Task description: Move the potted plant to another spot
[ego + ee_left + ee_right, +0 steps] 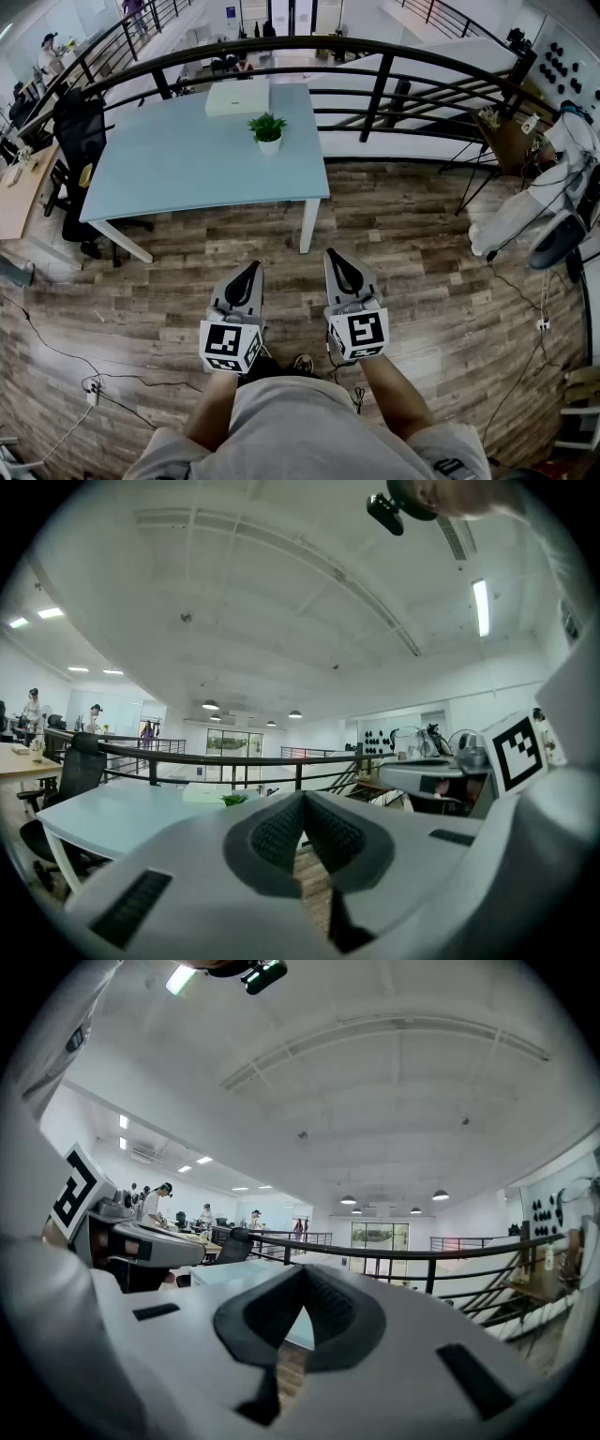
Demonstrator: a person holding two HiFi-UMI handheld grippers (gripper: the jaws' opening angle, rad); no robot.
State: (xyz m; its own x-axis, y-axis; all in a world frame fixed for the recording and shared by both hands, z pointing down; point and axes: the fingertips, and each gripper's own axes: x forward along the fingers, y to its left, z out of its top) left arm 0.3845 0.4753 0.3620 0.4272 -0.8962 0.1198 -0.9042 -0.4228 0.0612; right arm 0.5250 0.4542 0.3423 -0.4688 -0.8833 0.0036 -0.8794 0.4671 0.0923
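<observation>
Potted plant [268,131] near table [178,169] right edge (open top leftward), left gripper [252,266], right gripper [334,254], jaws closed

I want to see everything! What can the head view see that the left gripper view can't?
Only the head view shows the person's arms and cables on the floor. Only the left gripper view shows the ceiling lights and the pads of the left gripper touching. Both show the potted plant on the pale blue table and the black railing.

Your right gripper [304,1286] is held level, fingers [342,1321] pressed together and empty. Past the tips you've got the pale tabletop [228,1274], a dark railing [424,1253], and wood floor [289,1372] below.
</observation>
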